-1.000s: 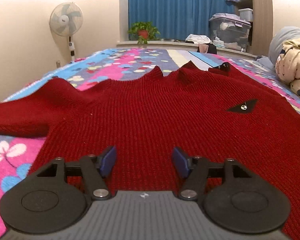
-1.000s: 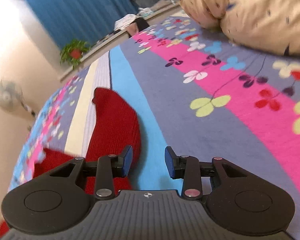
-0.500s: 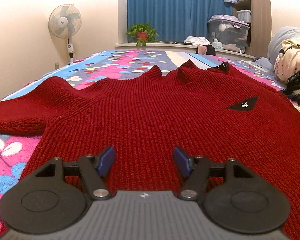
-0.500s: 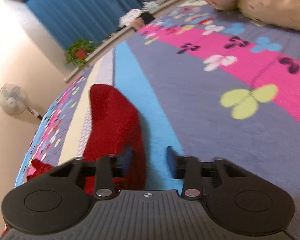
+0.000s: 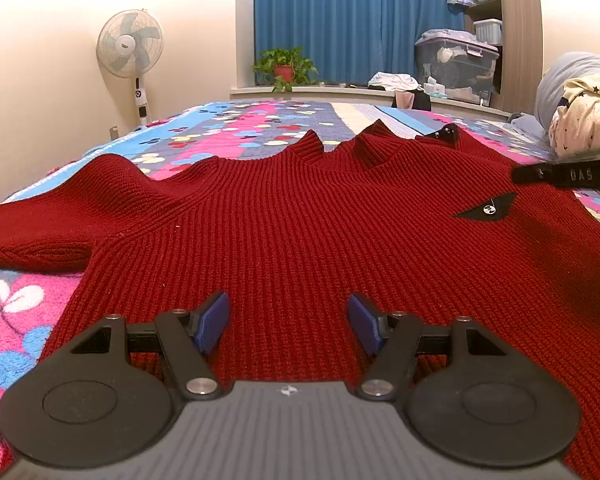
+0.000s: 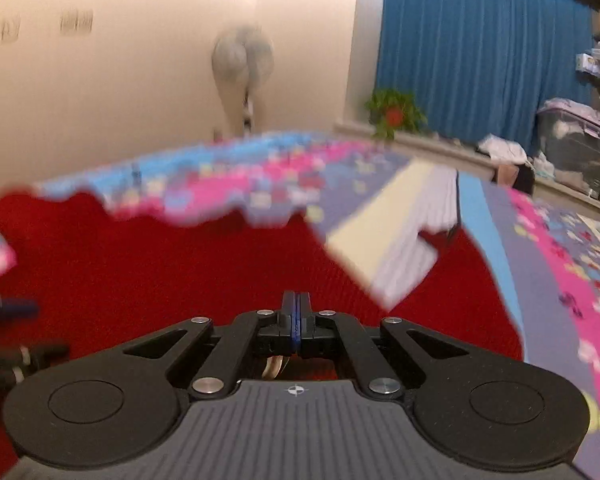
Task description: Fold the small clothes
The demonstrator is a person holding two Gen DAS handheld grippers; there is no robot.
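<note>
A red knit sweater lies spread flat on the flowered bedspread, collar far from me, one sleeve stretched out to the left. My left gripper is open and empty, low over the sweater's near hem. My right gripper has its blue pads pressed together over the sweater; the view is blurred, and I cannot tell whether any red fabric sits between the pads. It shows as a dark bar at the right edge of the left wrist view.
A pillow and a star-patterned quilt lie at the bed's right. A standing fan is by the left wall. A potted plant and a storage box sit on the sill before blue curtains.
My right gripper has shut and swung left from the sweater's right sleeve, now over the sweater body. It has come into the left wrist view. My left gripper has barely moved.
</note>
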